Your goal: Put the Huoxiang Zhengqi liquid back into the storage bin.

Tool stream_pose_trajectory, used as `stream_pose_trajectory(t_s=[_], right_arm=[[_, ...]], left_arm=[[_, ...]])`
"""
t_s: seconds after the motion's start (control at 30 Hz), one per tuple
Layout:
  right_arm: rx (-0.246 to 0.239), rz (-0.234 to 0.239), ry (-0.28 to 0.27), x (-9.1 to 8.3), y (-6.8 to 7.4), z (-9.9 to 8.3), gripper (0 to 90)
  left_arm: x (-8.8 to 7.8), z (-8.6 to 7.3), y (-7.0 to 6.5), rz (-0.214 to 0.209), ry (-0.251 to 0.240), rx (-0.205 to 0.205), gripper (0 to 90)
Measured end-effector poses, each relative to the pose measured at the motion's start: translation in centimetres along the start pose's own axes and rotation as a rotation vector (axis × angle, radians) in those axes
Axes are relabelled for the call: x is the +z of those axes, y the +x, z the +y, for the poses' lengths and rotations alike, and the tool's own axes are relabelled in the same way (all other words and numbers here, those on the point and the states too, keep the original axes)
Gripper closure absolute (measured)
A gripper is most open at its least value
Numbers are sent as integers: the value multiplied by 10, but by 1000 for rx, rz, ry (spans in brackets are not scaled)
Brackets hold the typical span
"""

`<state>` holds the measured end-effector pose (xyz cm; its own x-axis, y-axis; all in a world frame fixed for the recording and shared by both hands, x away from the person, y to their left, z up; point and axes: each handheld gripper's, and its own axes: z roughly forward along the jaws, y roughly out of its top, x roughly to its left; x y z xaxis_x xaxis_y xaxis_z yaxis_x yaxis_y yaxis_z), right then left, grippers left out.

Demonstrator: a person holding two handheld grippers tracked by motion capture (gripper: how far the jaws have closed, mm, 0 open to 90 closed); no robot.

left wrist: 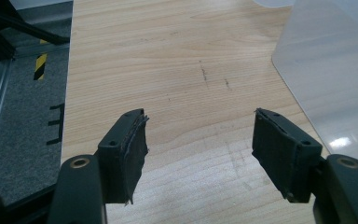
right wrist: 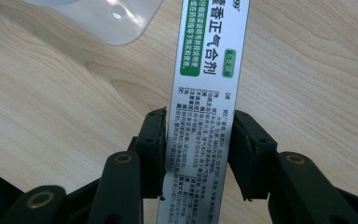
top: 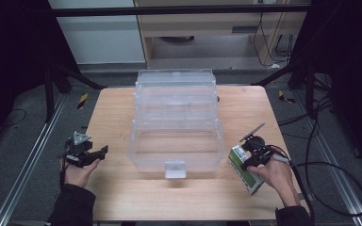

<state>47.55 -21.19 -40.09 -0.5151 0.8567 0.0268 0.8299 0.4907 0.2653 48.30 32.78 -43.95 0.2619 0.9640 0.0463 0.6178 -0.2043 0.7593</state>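
At the worktop's (top: 122, 197) four o'clock edge, the right gripper's (right wrist: 198, 140) jaws pinch the narrow white-and-green printed carton (right wrist: 205, 93), best lifted level toward the clear plastic tiered storage box (top: 175, 127), while the left gripper's (left wrist: 200, 140) jaws stand spread, empty.

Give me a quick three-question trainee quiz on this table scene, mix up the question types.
1. True or false: the right gripper has its fingers closed on the white and green box.
2. What lies between the left gripper fingers: A) a box, B) nothing but bare table, C) a lid?
3. Fill in: the clear plastic organiser stands at the table's ______.

Key
1. True
2. B
3. Middle
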Motion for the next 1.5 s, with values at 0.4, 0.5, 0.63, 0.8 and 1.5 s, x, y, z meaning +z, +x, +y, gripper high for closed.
stream_pose_trajectory(t_s=[0.4,0.5,0.63,0.8,1.5], right_arm=[[-20,-17,60,-1,1,5,630],[-33,-15,77,-1,1,6,633],[-38,-12,88,-2,0,7,637],[-19,-1,73,-5,-2,5,638],[40,-47,-189,-63,-16,2,638]], left_arm=[[0,0,1,0,8,0,343],[1,0,1,-1,12,1,342],[2,-1,0,1,19,6,345],[3,-2,0,3,30,10,346],[8,-5,-3,6,62,16,348]])
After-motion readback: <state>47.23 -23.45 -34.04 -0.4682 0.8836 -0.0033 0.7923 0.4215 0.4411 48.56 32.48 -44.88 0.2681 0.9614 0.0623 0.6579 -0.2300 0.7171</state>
